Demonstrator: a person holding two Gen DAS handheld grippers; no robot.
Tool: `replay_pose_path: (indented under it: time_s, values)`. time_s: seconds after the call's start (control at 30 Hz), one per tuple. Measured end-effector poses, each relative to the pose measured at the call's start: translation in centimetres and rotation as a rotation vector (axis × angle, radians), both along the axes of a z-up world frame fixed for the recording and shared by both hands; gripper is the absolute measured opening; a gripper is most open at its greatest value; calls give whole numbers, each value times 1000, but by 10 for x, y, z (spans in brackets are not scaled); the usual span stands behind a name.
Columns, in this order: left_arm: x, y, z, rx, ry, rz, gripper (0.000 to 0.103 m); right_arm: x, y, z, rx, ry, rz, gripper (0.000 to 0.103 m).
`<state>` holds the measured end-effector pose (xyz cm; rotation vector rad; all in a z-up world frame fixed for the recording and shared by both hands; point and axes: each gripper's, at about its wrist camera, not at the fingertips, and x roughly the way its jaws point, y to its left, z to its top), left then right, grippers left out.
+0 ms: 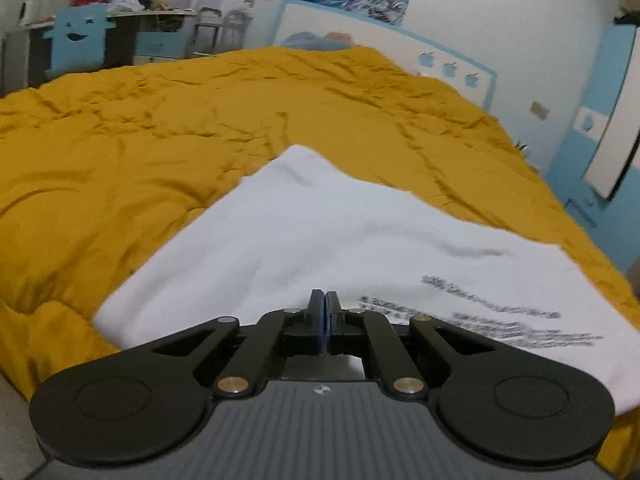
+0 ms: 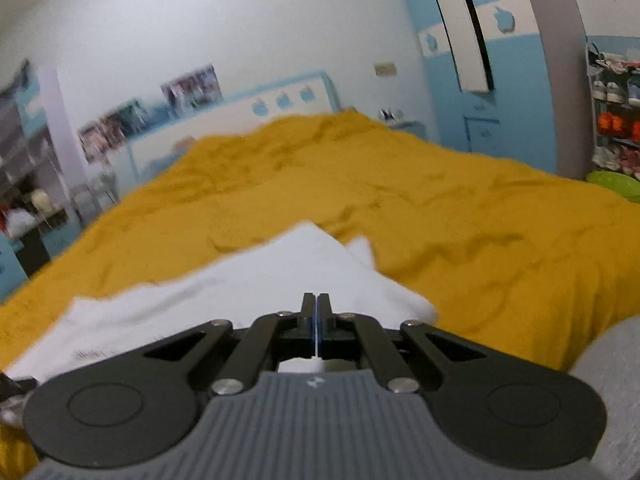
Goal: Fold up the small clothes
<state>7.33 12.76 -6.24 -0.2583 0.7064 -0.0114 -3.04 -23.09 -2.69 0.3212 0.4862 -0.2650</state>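
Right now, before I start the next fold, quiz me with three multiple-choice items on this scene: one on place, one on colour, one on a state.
1. Where does the white garment lie?
A. On the bed cover
B. On a chair
C. On the floor

2. What colour is the bed cover?
A. Blue
B. Mustard yellow
C. Grey

3. How do the jaws of the right gripper stand?
A. Wide open
B. Clamped around a shoe
C. Shut

Answers:
1. A, the garment is spread on the cover in both wrist views.
2. B, the cover is mustard yellow all around the garment.
3. C, its fingers meet with only a hairline between them.
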Motion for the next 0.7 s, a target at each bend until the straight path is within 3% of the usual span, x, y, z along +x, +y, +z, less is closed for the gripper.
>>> replay_pose_path:
  time_s: [0.13, 0.2, 0.27, 0.33, 0.57, 0.7]
  values:
    - [-3, -7, 1, 74, -3, -11, 6, 12, 0, -15, -40, 112, -43, 0]
    - [-5, -9, 4, 96, -10, -9, 6, 13, 0, -18, -61, 119, -71, 0]
    - [-9, -6, 10, 110, -47, -9, 8, 6, 4, -13, -149, 94, -142, 0]
    - [-8, 2, 12, 160, -54, 61, 9, 2, 5, -9, -233, 73, -226, 0]
    - [0, 49, 6, 100, 53, 293, 10, -1, -19, -18, -130, 113, -314, 0]
    - [0, 58, 2, 105, 71, 328, 15, 6, -21, -18, -119, 135, -337, 1]
